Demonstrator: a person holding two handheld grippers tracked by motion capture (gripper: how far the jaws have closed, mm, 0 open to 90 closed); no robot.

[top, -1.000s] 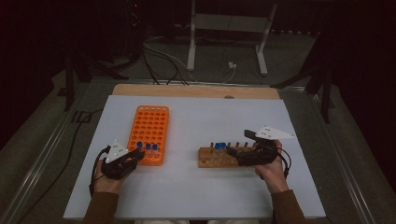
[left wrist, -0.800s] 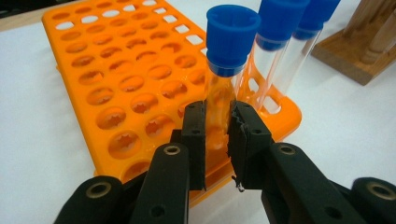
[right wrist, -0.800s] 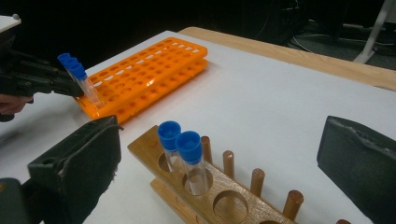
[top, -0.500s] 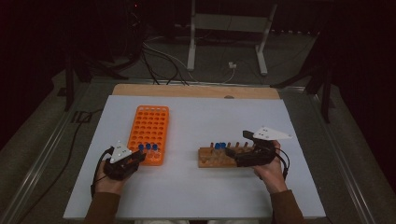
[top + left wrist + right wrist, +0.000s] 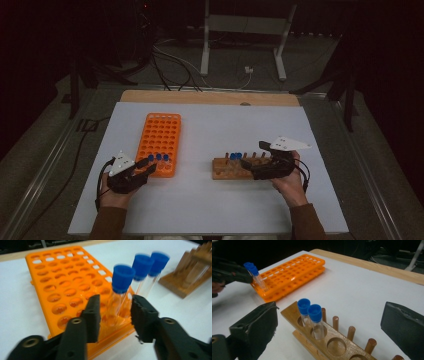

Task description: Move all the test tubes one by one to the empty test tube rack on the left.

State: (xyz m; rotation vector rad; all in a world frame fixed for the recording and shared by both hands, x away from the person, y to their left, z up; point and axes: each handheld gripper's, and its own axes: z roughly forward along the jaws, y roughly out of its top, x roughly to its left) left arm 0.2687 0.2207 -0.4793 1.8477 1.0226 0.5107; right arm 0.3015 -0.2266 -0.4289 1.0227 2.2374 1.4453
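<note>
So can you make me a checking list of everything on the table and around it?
Surface: white table top with a wooden strip along the far edge.
Job's things: orange rack with three blue-capped tubes in its near row; wooden rack with two blue-capped tubes.
Clutter: nothing seen.
Tongs: left tongs have just been opening, jaws either side of the nearest tube in the orange rack, pads off the glass; right tongs wide open around the wooden rack's tubes, not touching.
Cables: one trails from each hand; more lie on the floor beyond the table.
Surroundings: dark room, a metal stand behind the table.
</note>
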